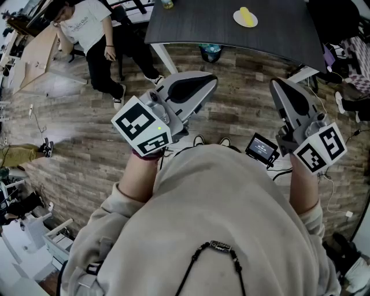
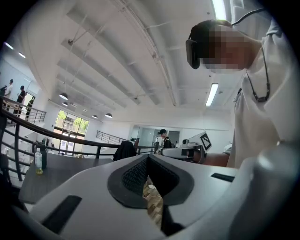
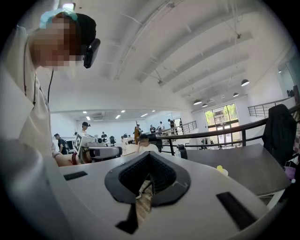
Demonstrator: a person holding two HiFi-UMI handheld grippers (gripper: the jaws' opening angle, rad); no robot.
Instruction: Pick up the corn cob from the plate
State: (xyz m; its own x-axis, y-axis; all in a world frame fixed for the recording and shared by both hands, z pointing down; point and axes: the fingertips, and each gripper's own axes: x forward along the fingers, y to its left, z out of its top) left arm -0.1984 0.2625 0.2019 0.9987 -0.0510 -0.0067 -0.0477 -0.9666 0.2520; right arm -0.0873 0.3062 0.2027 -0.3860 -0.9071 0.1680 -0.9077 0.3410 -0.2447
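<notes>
You hold both grippers close to your chest, well back from the dark table (image 1: pixel 191 23). The left gripper (image 1: pixel 209 82) has its fingers pressed together, with nothing between them. The right gripper (image 1: pixel 278 85) is the same: fingers together, nothing in them. The yellow corn (image 1: pixel 247 15) lies on the white plate (image 1: pixel 236 19), far up on the table and well apart from both grippers. A person (image 1: pixel 87 29) in a white shirt is near the table's left end.
</notes>
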